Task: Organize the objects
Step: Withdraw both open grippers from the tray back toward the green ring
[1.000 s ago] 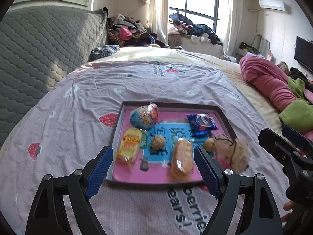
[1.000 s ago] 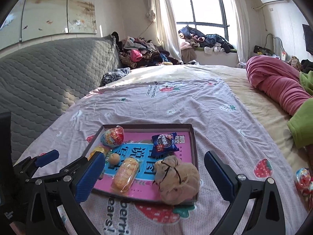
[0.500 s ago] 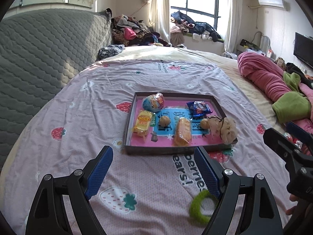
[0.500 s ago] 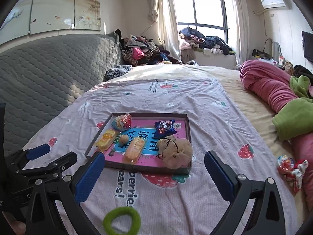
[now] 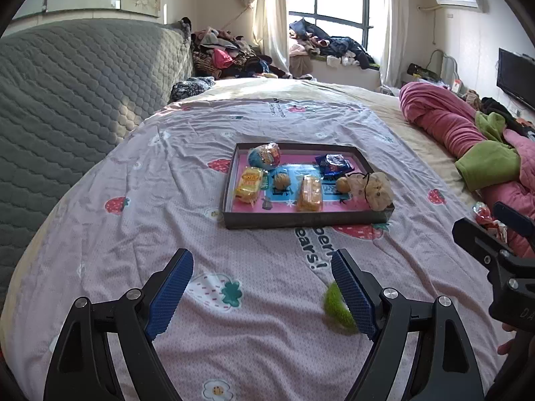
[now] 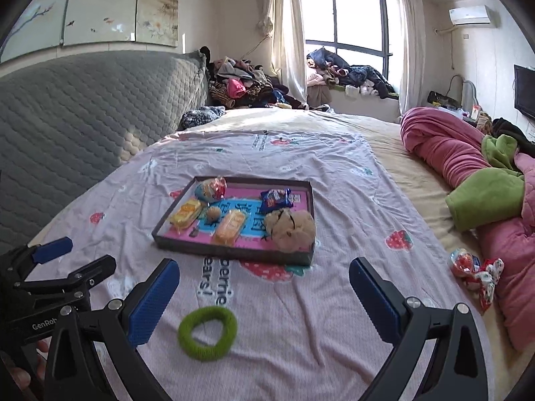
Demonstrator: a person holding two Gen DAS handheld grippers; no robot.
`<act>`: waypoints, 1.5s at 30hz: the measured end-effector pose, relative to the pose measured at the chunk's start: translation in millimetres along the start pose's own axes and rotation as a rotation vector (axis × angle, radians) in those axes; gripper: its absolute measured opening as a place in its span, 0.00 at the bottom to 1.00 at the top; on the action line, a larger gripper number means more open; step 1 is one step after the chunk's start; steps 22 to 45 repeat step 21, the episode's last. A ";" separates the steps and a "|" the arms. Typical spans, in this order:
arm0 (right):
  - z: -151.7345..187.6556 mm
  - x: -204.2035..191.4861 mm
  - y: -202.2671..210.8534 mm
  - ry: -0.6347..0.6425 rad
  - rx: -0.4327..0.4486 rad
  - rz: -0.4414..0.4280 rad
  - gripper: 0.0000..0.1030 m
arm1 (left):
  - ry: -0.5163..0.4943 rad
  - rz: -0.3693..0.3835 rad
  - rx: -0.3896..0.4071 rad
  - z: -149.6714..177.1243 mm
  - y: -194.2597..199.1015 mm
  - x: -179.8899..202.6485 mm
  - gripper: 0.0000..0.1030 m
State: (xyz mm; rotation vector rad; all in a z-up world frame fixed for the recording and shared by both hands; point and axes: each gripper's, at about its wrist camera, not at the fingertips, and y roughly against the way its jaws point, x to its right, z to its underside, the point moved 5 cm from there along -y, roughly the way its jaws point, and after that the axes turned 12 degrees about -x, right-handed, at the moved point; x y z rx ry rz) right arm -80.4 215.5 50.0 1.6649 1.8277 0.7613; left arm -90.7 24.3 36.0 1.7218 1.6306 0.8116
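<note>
A dark shallow tray (image 5: 306,222) (image 6: 230,254) with a pink and blue floor lies on the bed and holds several snack packets, a small ball and a beige drawstring pouch (image 6: 291,226). A green fuzzy hair ring (image 6: 207,327) lies on the sheet nearer me; in the left wrist view it (image 5: 336,305) shows partly behind my right-hand finger. A red and white wrapped snack (image 6: 474,269) lies at the right by the pink blanket. My left gripper (image 5: 262,289) is open and empty above the sheet. My right gripper (image 6: 264,295) is open and empty, with the ring between its fingers.
A grey quilted headboard (image 6: 83,107) stands at the left. Pink and green blankets (image 6: 474,180) are heaped along the right. Clothes (image 6: 247,87) are piled at the far end under the window. A TV (image 5: 515,77) hangs at far right.
Both grippers have pulled back from the tray, which now looks smaller and farther. The green hair ring has come into view on the sheet in front of them.
</note>
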 end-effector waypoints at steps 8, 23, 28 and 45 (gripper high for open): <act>40.4 -3.2 -6.5 -0.008 -0.029 0.005 0.99 | 0.007 -0.030 -0.012 34.6 -2.8 -7.1 0.83; 89.7 7.4 -32.8 -0.036 -0.069 0.048 0.99 | -0.013 -0.067 -0.030 76.0 -32.6 -4.2 0.83; 89.7 7.4 -32.8 -0.036 -0.069 0.048 0.99 | -0.013 -0.067 -0.030 76.0 -32.6 -4.2 0.83; 89.7 7.4 -32.8 -0.036 -0.069 0.048 0.99 | -0.013 -0.067 -0.030 76.0 -32.6 -4.2 0.83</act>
